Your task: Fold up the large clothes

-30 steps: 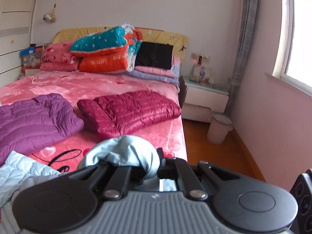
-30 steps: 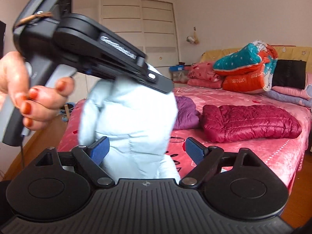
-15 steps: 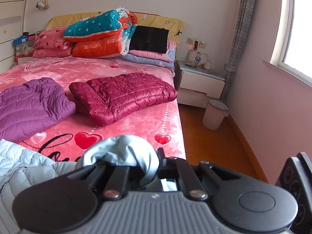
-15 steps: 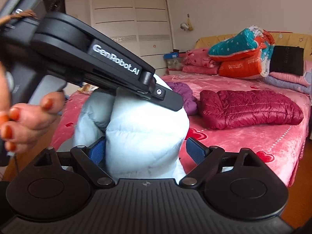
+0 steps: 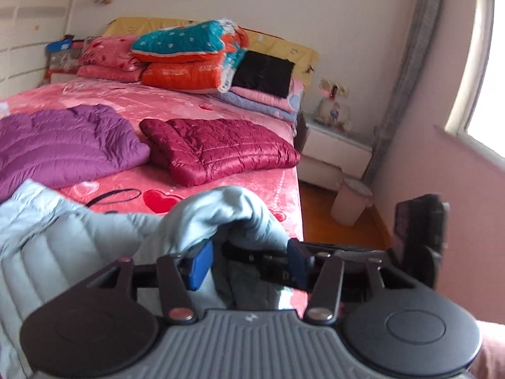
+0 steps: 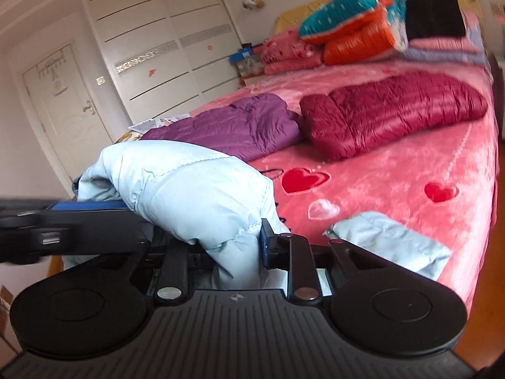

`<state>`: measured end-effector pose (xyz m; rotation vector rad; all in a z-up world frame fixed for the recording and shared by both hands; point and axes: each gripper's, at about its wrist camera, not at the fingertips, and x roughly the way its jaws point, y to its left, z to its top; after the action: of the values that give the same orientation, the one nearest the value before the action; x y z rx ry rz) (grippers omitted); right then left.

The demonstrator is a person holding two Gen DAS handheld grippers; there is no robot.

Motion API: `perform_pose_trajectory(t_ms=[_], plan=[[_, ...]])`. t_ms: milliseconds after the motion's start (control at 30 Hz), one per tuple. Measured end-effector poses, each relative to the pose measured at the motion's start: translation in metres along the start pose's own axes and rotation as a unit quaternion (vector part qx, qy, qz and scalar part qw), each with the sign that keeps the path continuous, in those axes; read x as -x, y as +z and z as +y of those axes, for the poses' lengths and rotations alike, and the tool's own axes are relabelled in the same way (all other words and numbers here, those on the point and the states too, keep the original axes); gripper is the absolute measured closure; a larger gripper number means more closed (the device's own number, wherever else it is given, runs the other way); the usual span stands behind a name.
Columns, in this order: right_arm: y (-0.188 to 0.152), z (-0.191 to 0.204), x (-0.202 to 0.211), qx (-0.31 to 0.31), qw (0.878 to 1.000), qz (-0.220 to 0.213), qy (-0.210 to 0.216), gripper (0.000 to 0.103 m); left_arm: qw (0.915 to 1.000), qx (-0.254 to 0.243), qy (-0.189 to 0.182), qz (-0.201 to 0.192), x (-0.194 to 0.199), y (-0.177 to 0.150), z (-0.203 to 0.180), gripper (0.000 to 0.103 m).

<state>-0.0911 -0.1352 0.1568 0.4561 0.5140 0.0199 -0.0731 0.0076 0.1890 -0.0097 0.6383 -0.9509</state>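
light blue jacket (image 6: pixel 189 186) on near end of bed (image 6: pixel 394 173), bunched. left gripper (image 5: pixel 249 263) just opened, fabric loose between. right gripper (image 6: pixel 233 249) just closed, pinching it. purple jacket (image 5: pixel 60 145), red jacket (image 5: pixel 217 148) behind.

Jackets: three — one pale blue (image 6: pixel 189 186), one purple (image 5: pixel 63 139), one maroon (image 5: pixel 221 148). Tools: two. Bed (image 5: pixel 252 183): one. Bin (image 5: pixel 350 202): one.

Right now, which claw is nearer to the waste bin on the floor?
Right. In the left wrist view the right claw is beside the bin; the left claw is over the bed edge.
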Motion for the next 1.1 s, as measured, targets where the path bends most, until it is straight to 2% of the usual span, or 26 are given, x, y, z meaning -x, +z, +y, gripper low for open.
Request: perform_pose_trajectory(t_ms=[133, 233, 433, 500, 600, 700, 767, 867, 967, 1100], plan=[[0.005, -0.004, 0.0, -0.017, 1.0, -0.001, -0.01, 0.075, 0.9999, 0.007, 0.006, -0.006, 0.026, -0.019, 0.001, 0.04], [0.018, -0.021, -0.014, -0.066, 0.998, 0.007, 0.0, 0.076, 0.9998, 0.014, 0.002, 0.016, 0.035, -0.038, 0.003, 0.039], [0.027, -0.02, -0.011, -0.129, 0.991, 0.007, 0.03, 0.076, 0.9945, 0.023, -0.05, 0.089, 0.021, -0.083, -0.005, 0.039], [0.038, -0.016, -0.02, -0.135, 0.99, 0.002, 0.042, 0.076, 0.9912, 0.018, -0.046, 0.123, 0.009, -0.093, -0.007, 0.039], [0.048, -0.003, -0.02, -0.128, 0.99, -0.012, 0.051, 0.077, 0.9863, 0.024, 0.016, 0.162, -0.009, -0.105, 0.002, 0.043], [0.057, 0.008, -0.02, -0.125, 0.99, -0.024, 0.059, 0.077, 0.9805, 0.049, 0.088, 0.168, -0.015, -0.108, 0.021, 0.054], [0.066, 0.014, -0.028, -0.118, 0.991, -0.035, 0.059, 0.078, 0.9776, 0.057, 0.136, 0.15, -0.012, -0.105, 0.033, 0.062], [0.074, 0.019, -0.032, -0.117, 0.99, -0.051, 0.057, 0.078, 0.9706, 0.072, 0.2, 0.113, -0.003, -0.091, 0.054, 0.061], [0.08, 0.011, -0.038, -0.127, 0.988, -0.071, 0.052, 0.079, 0.9561, 0.072, 0.273, 0.078, 0.0, -0.07, 0.084, 0.061], [0.082, -0.013, -0.047, -0.159, 0.983, -0.084, 0.047, 0.08, 0.9406, 0.061, 0.33, 0.051, -0.018, -0.035, 0.113, 0.061]])
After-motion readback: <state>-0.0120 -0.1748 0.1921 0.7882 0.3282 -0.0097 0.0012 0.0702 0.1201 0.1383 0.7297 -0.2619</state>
